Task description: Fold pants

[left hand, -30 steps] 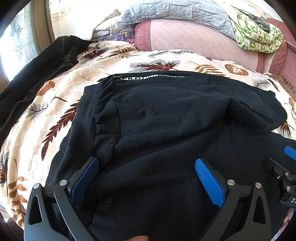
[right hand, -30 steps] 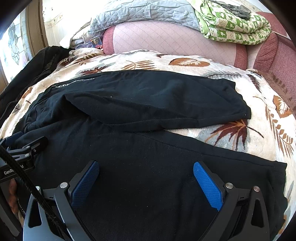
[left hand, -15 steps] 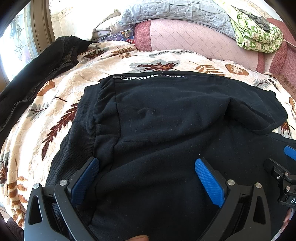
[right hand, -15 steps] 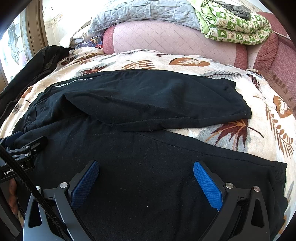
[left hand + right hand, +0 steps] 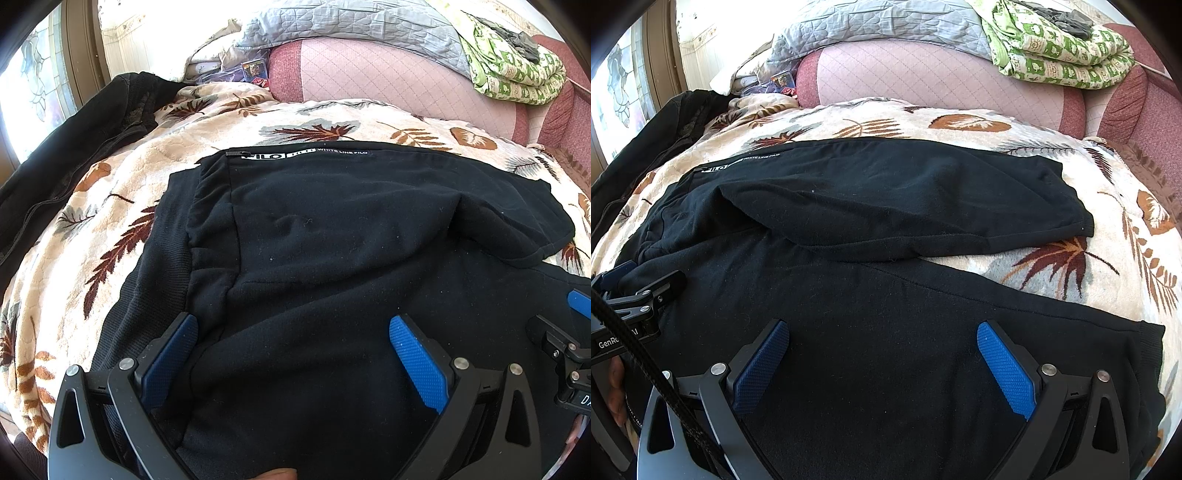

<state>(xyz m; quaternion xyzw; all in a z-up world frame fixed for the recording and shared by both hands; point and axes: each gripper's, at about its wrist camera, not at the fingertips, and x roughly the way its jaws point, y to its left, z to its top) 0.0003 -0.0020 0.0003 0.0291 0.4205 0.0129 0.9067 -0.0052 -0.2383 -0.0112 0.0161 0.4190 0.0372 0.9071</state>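
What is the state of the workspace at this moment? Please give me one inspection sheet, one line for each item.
Surface: leaf-print blanket, pants spread on it.
Job's things: black pants, legs apart, far leg angled off the near one.
Clutter: black jacket at left edge.
Grippers: left gripper open over the waistband end; right gripper open over the near leg.
Cables: black braided cable beside the right gripper.
Surroundings: pink bolster, grey quilt, green checked blanket, window.

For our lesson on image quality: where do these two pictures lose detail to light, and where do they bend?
Left wrist view: the stained-glass window is blown out white; the black fleece pants stay dark. Right wrist view: the fisheye bows the leaf-print blanket, with black corners.
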